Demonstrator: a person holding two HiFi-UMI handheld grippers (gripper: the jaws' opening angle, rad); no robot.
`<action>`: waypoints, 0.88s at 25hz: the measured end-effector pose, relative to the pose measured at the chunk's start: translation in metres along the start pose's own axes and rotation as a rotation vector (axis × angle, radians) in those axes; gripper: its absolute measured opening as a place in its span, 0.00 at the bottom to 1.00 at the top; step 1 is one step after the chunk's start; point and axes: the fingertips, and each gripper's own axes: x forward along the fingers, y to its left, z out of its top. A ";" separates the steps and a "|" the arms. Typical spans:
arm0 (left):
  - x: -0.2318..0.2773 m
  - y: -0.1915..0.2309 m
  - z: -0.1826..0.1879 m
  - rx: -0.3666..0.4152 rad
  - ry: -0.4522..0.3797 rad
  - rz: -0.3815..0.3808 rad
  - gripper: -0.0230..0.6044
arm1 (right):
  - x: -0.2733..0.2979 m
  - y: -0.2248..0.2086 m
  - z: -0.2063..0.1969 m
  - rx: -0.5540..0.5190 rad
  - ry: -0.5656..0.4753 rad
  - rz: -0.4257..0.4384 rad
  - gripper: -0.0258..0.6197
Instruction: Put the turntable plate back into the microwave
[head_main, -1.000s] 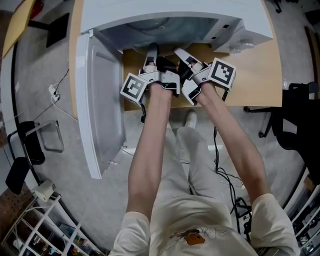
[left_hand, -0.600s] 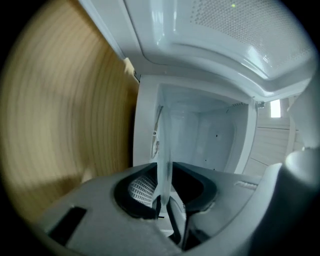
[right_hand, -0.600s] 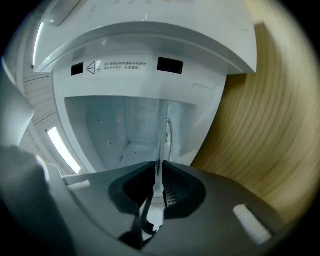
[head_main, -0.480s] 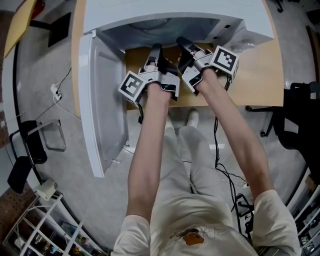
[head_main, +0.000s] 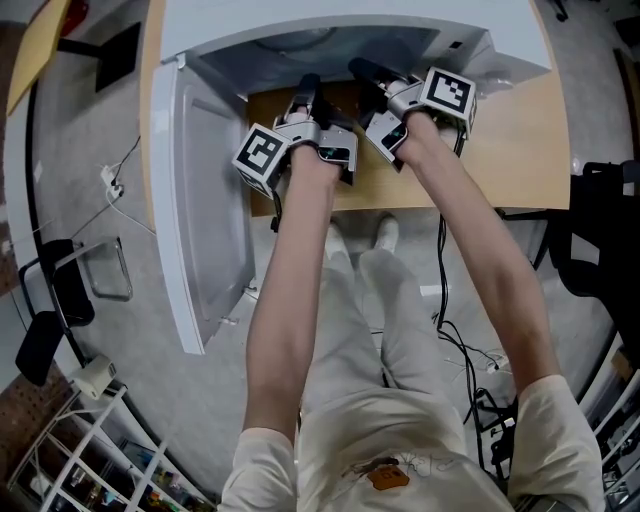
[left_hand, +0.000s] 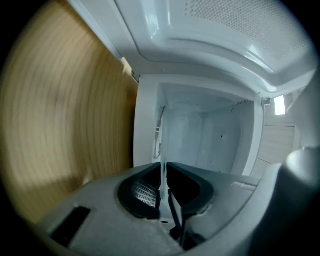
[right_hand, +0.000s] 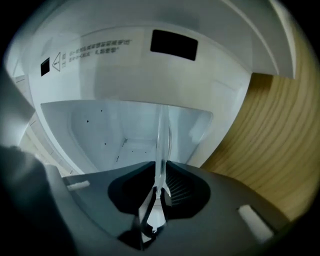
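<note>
The clear glass turntable plate (left_hand: 163, 150) stands edge-on between my two grippers, a thin pale line in each gripper view. In the left gripper view my left gripper (left_hand: 163, 172) is shut on its rim. My right gripper (right_hand: 161, 170) is shut on the opposite rim of the plate (right_hand: 161, 135). Both point level into the open white microwave's cavity (left_hand: 200, 135). In the head view the left gripper (head_main: 308, 88) and right gripper (head_main: 365, 72) sit side by side at the cavity's mouth. There the plate itself is too clear to make out.
The microwave door (head_main: 205, 200) hangs open to the left of my arms. The microwave stands on a wooden table (head_main: 510, 140). A black chair (head_main: 600, 230) is at the right, cables (head_main: 450, 340) lie on the floor, and a white wire rack (head_main: 90, 450) stands lower left.
Both grippers have moved forward with the plate toward the microwave's opening, the right one a little farther. Their hold on the plate is unchanged.
</note>
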 end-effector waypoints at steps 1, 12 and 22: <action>0.000 -0.001 0.001 0.008 -0.002 0.004 0.08 | 0.000 0.003 -0.001 -0.010 0.011 0.005 0.15; 0.005 -0.006 0.007 0.131 0.008 0.027 0.08 | 0.004 -0.005 -0.012 -0.013 0.041 -0.107 0.13; -0.002 -0.012 -0.005 0.173 0.075 -0.014 0.02 | 0.015 -0.004 -0.004 -0.001 0.023 -0.140 0.12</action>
